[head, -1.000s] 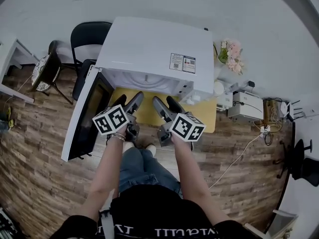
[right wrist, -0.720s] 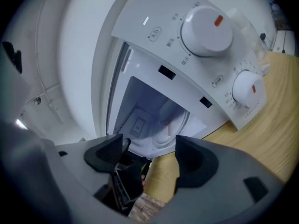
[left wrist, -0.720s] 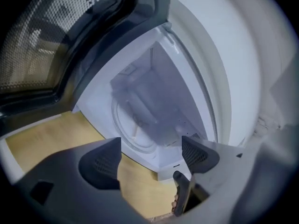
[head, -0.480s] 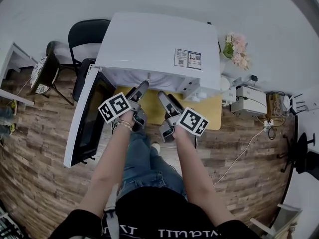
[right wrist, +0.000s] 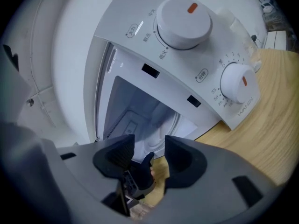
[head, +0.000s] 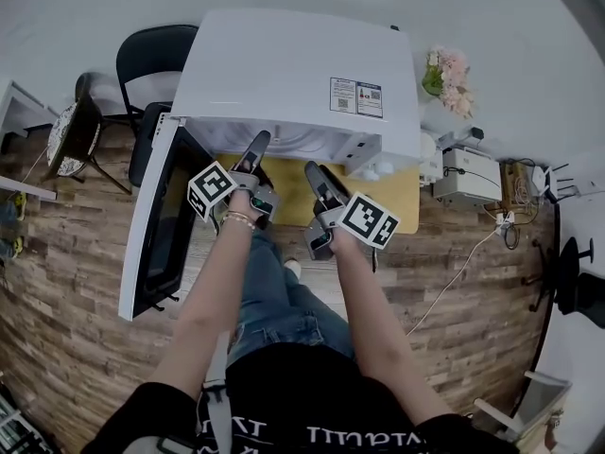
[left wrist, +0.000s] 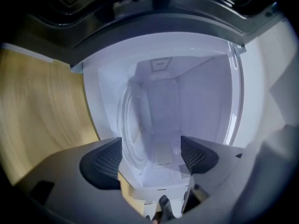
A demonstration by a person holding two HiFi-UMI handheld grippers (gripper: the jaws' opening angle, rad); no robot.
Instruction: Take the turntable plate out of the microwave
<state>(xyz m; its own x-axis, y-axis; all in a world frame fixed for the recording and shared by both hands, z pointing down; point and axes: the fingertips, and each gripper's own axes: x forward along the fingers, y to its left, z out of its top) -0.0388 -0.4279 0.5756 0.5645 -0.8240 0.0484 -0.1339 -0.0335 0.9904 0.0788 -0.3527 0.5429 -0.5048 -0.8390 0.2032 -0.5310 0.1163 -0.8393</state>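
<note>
Head view: microwave (head: 293, 74) stands on the yellow surface (head: 284, 201), door (head: 156, 225) open at left. Left hand-held gripper (head: 257, 145), jaws spread, faces the cavity, where the glass turntable plate (left wrist: 132, 125) lies ungripped. Right hand-held gripper (right wrist: 149, 154) has just been closing; its jaws are half-spread with nothing between them.

From the head view, no seeing into the microwave (head: 293, 69): cavity hidden under its own white top. Print on the label (head: 357, 97) up there too small to read. Black chair (head: 156, 60) half hidden behind the casing. In the left gripper view, turntable plate (left wrist: 133, 125) only a faint glass outline, part of its rim behind a jaw pad. Wooden table (left wrist: 42, 115) smeared by blur. In the right gripper view, cavity floor mostly cut off by the jaws.
</note>
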